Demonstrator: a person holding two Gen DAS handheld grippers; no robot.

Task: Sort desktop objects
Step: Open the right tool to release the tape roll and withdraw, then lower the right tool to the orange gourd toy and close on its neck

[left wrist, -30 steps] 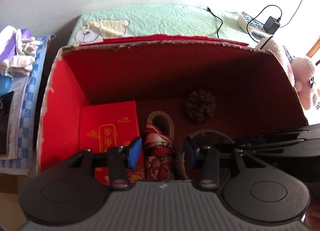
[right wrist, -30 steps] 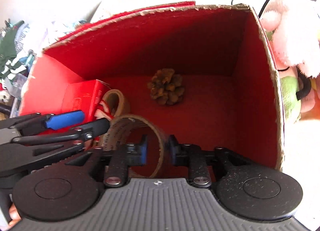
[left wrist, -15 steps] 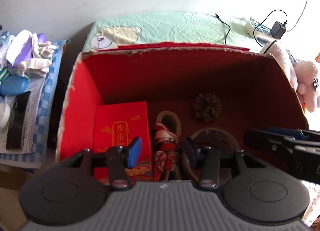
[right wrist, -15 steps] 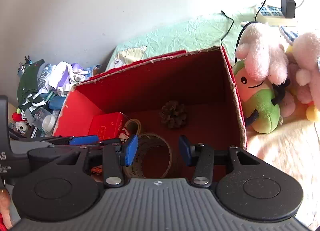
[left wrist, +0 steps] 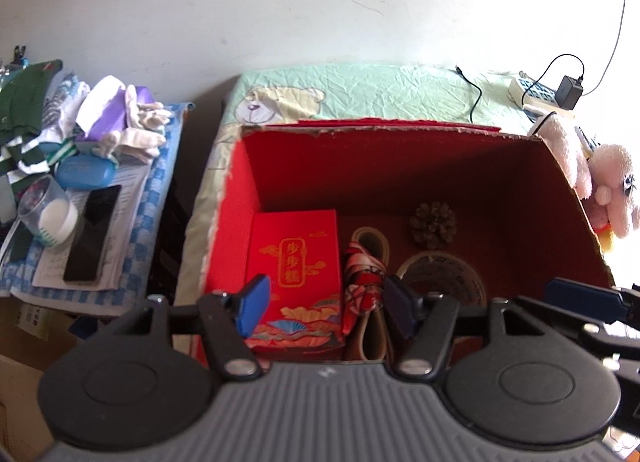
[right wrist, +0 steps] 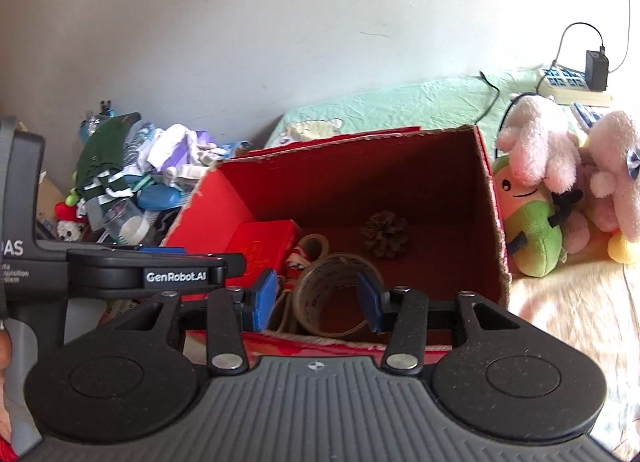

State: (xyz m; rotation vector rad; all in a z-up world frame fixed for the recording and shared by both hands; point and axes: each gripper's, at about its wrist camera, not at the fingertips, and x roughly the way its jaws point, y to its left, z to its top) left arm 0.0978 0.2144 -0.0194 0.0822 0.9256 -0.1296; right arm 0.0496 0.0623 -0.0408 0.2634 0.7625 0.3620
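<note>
Red cardboard box (left wrist: 240,198) frame centre – torn rim, holding glossy red carton (left wrist: 294,258), scaly pine cone (left wrist: 433,220), tape roll (right wrist: 332,294), left gripper (left wrist: 324,304) opening, empty, right gripper (right wrist: 320,298) released, empty.

Sorted objects (left wrist: 433,219) in red box (left wrist: 236,198)

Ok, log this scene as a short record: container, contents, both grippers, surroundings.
container: open red cardboard box
contents: red printed gift box; brown pine cone; large roll of tape; small tape roll; red patterned folded item
left gripper: jaws opening, nothing between them
right gripper: open, empty, above the box
surroundings: plush toys beside the box's right wall
</note>
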